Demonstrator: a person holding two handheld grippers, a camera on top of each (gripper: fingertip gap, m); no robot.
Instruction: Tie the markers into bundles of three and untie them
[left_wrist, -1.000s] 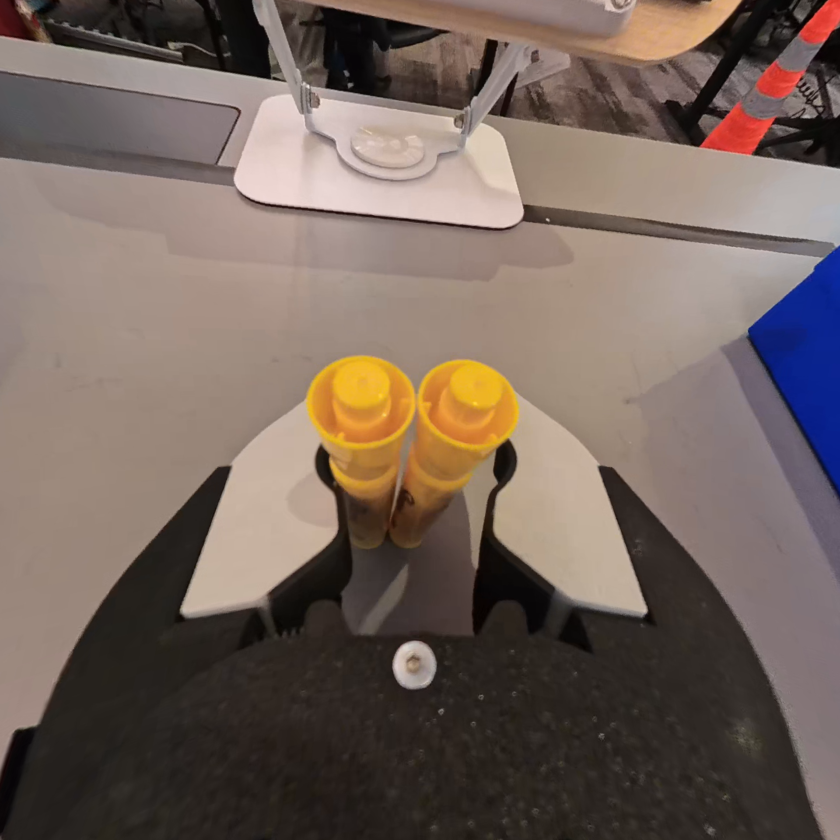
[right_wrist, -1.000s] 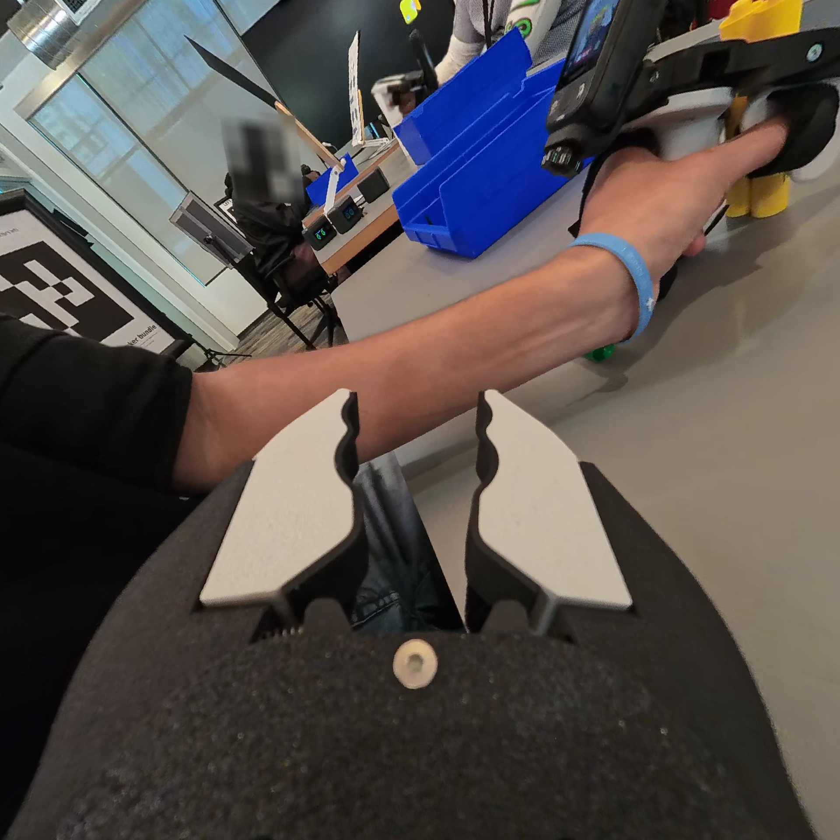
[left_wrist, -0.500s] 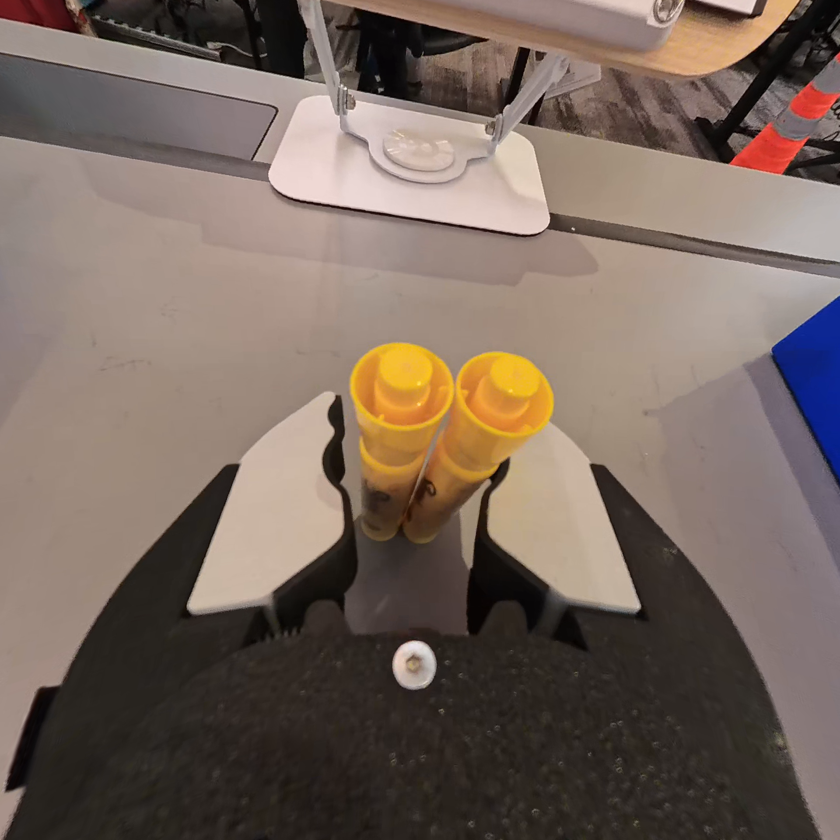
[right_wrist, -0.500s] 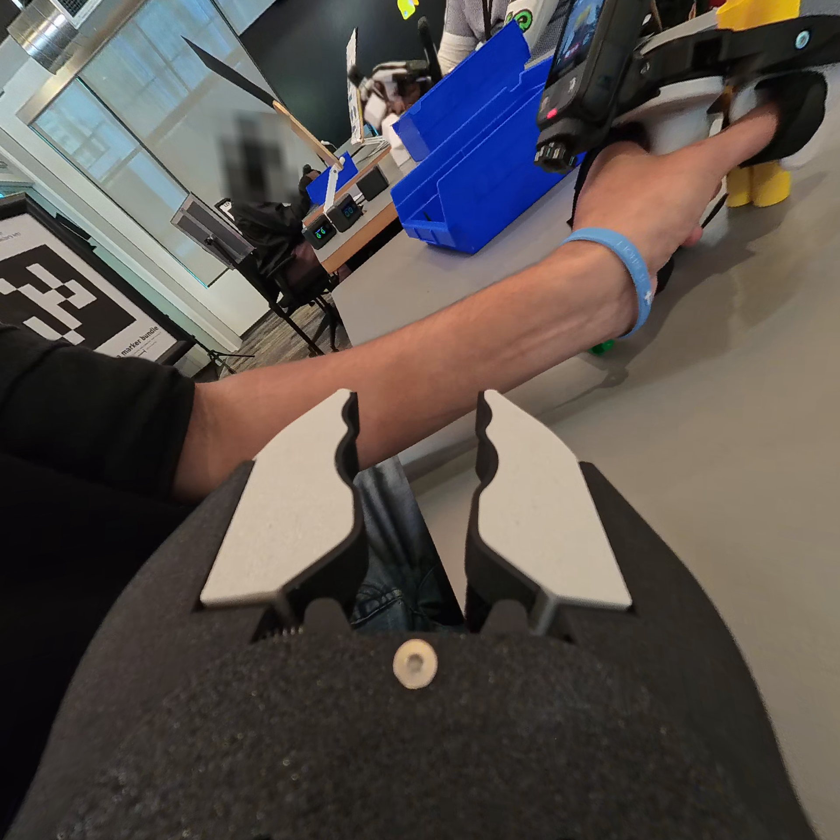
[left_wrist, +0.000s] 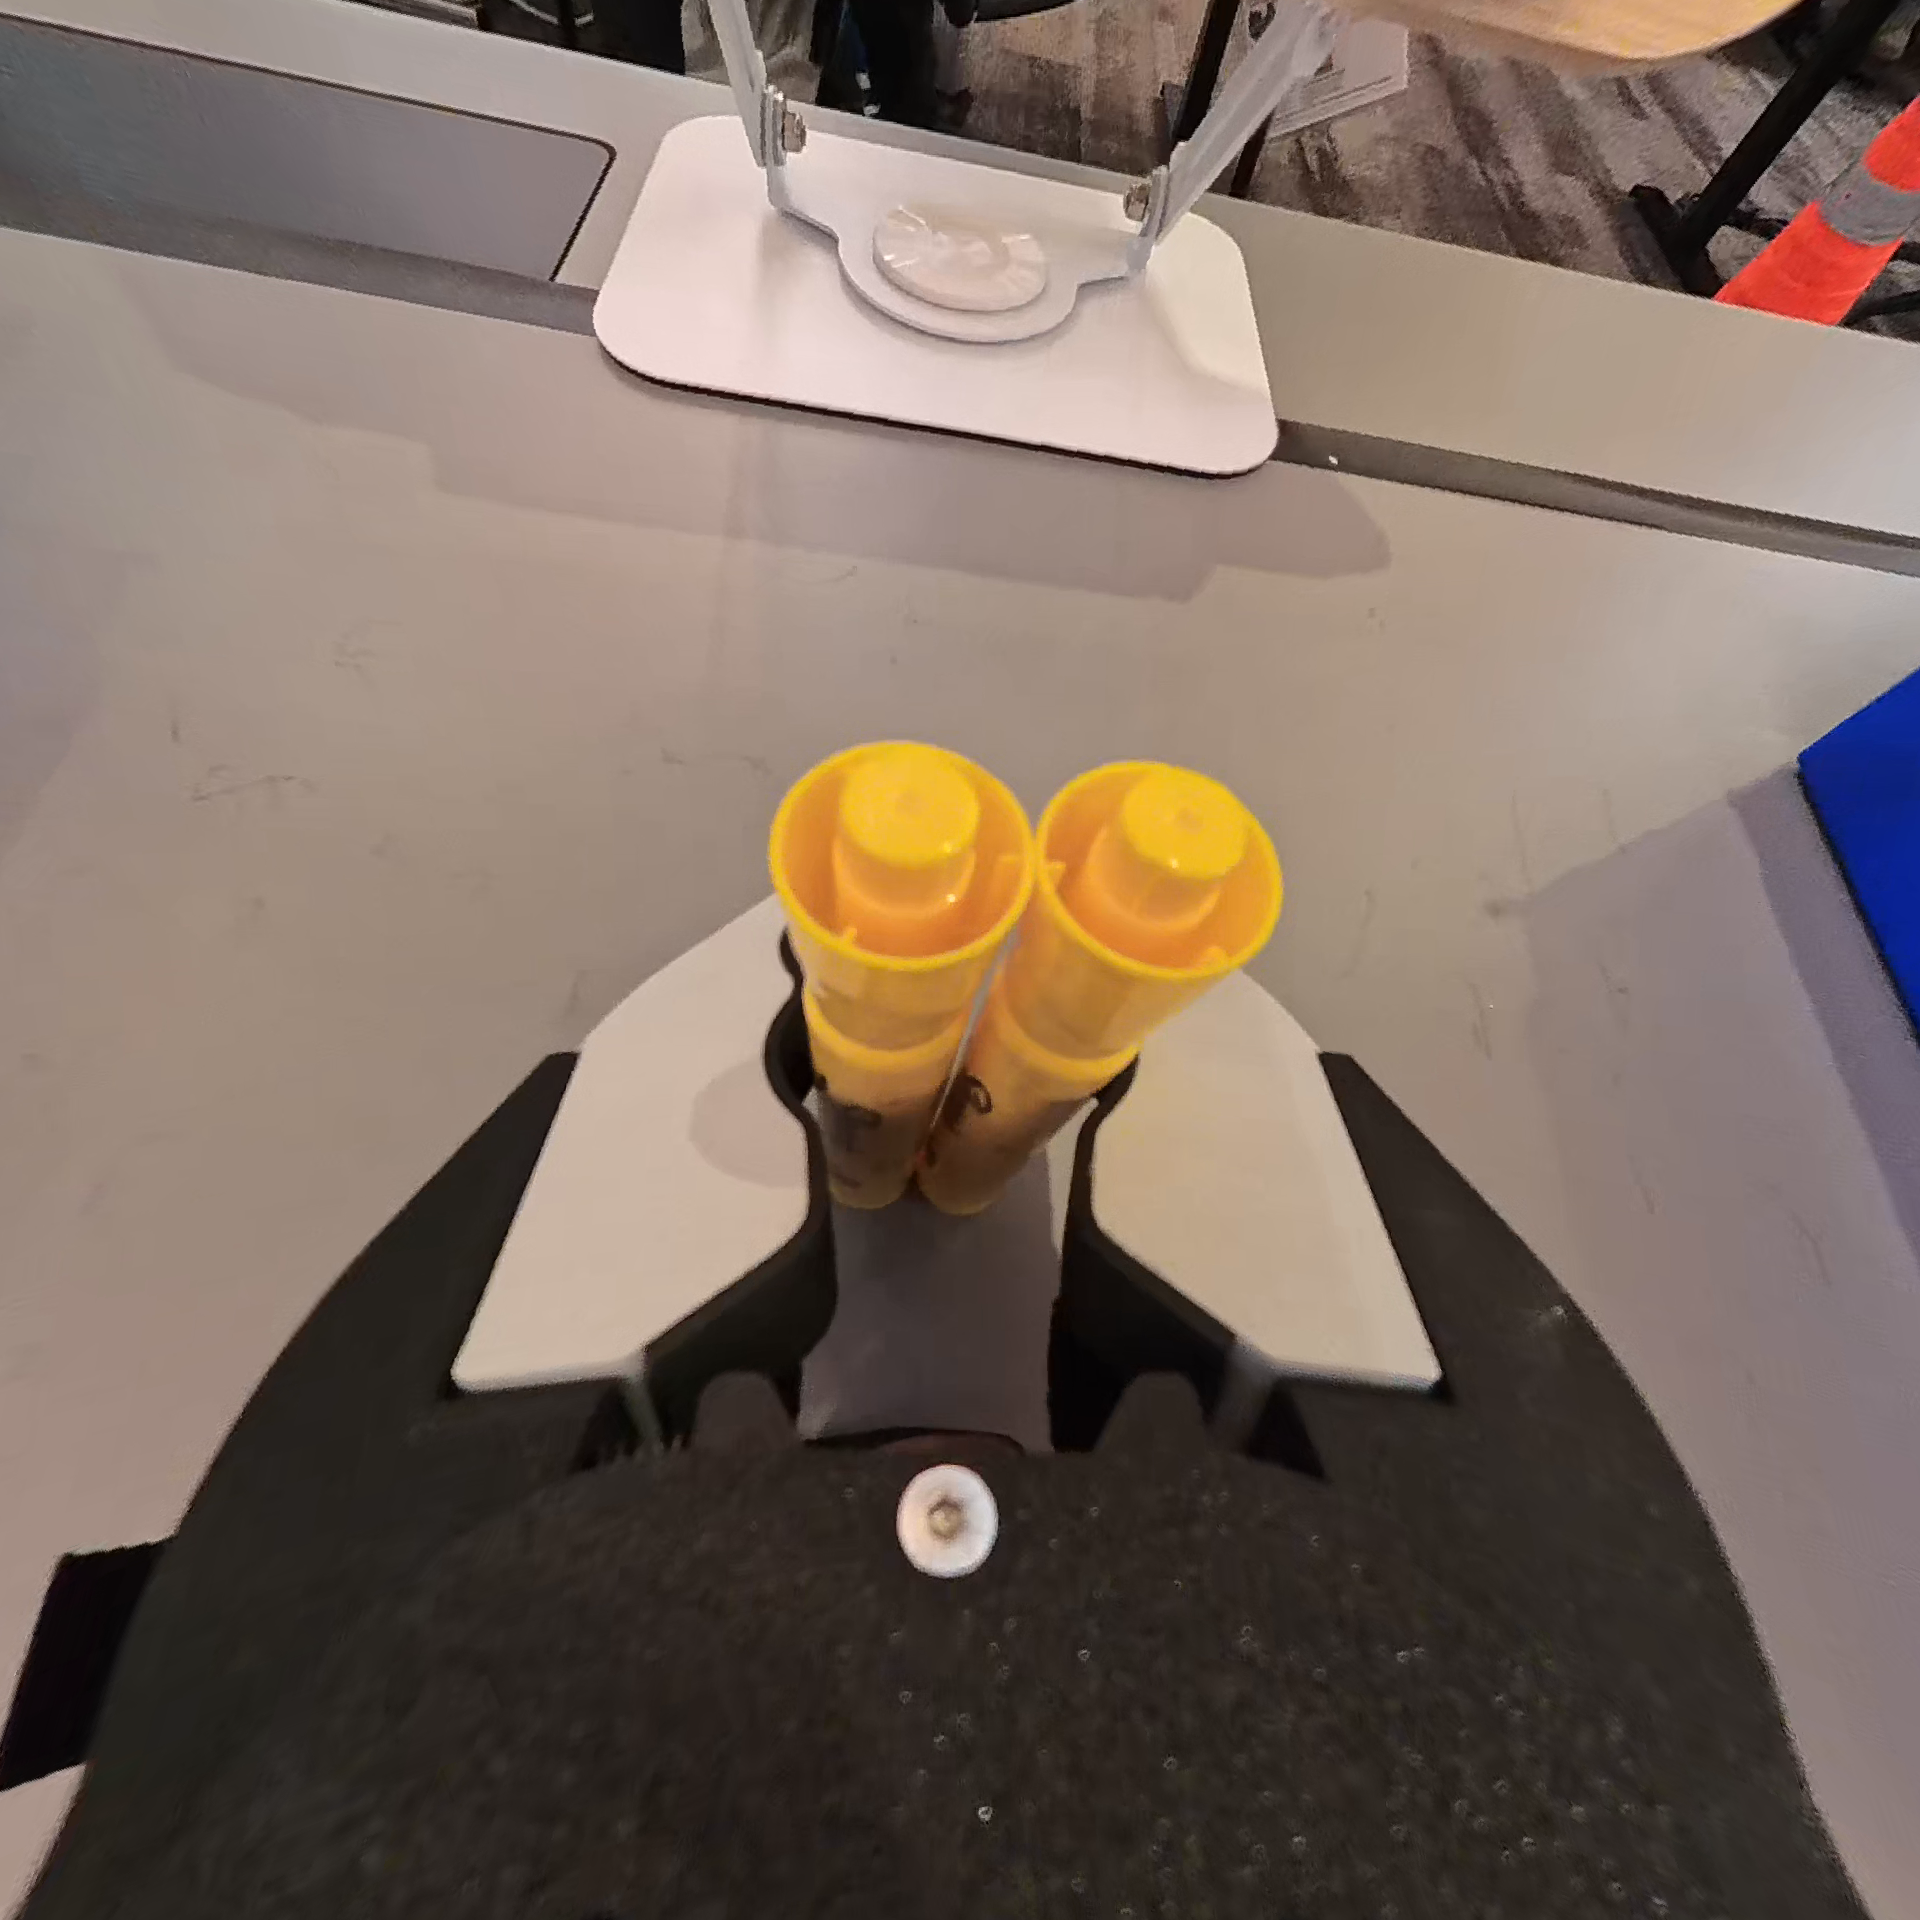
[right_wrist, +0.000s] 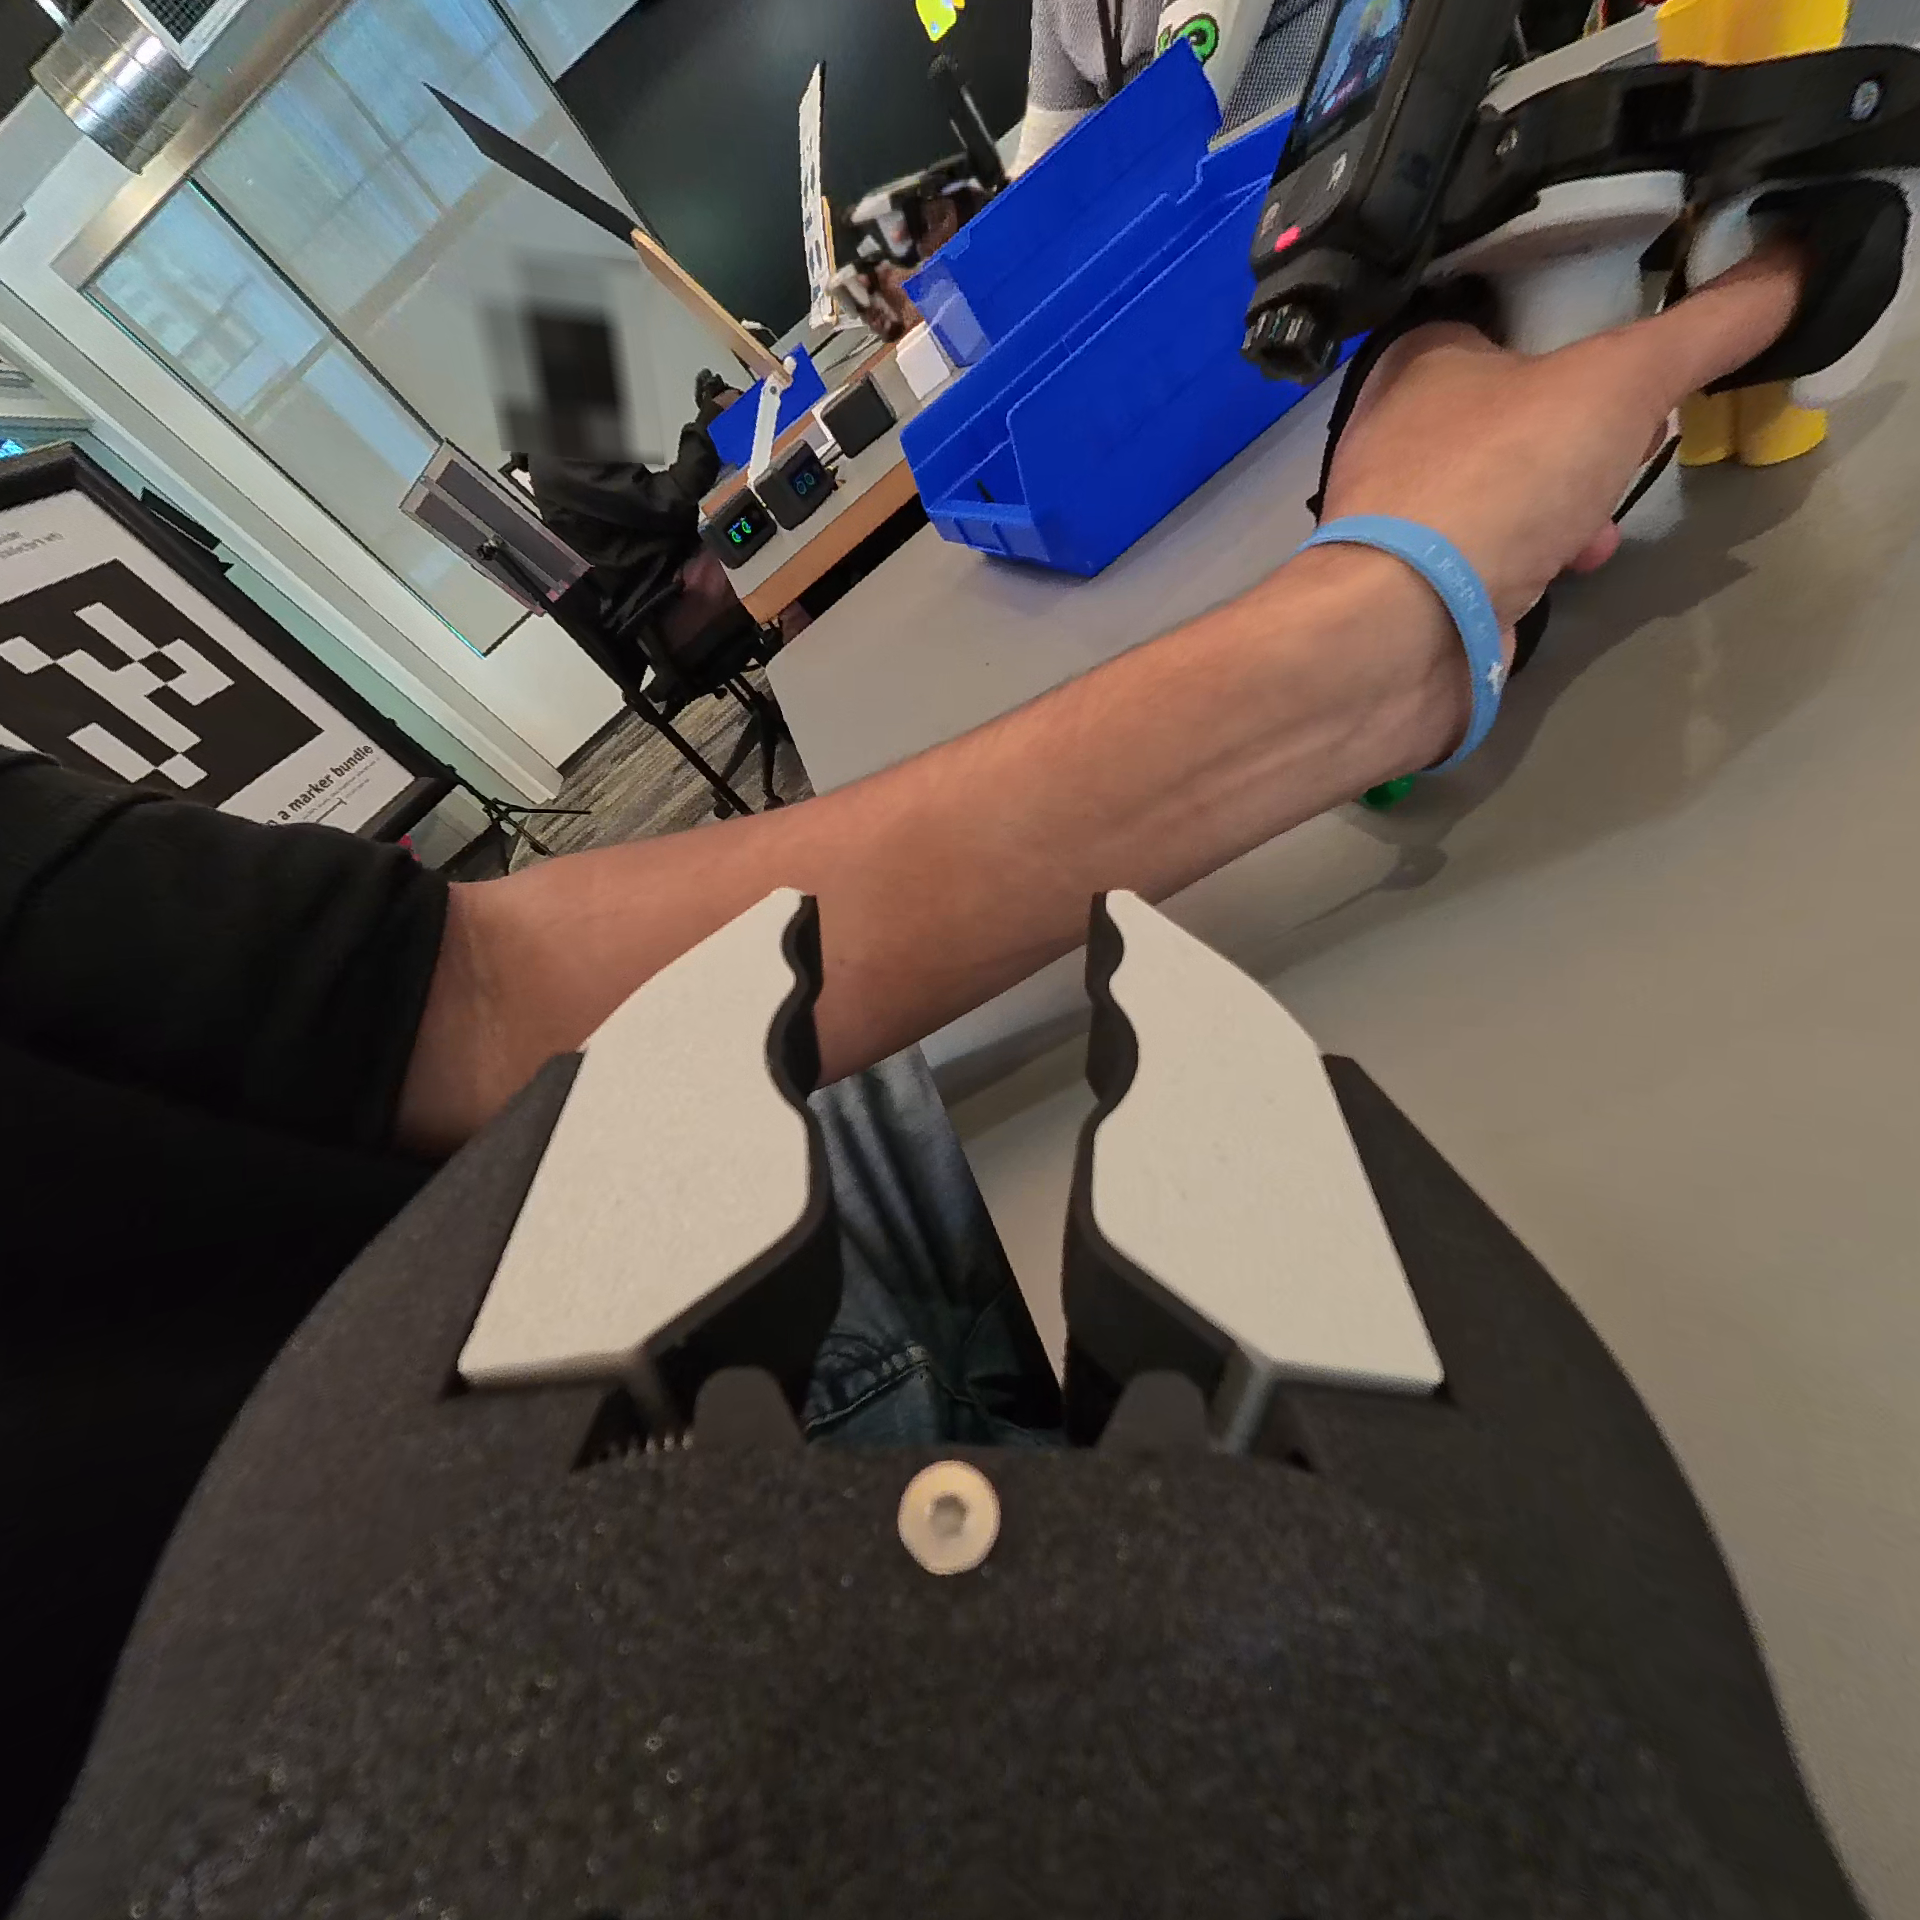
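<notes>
While standing upright on the grey table (left_wrist: 416, 727), two yellow markers (left_wrist: 1023, 966) sit pinched side by side between the fingers of the left gripper (left_wrist: 951, 1023). Off the table edge, right gripper (right_wrist: 951, 971) parted, holding nothing, pointing at the person's forearm (right_wrist: 1039, 821).

Markers (left_wrist: 1023, 966): glossy yellow plastic. Worktop (left_wrist: 416, 727): smooth matt grey, faintly scuffed. Bin (right_wrist: 1101, 343): shiny blue plastic. Wristband (right_wrist: 1465, 634): matt blue rubber.
</notes>
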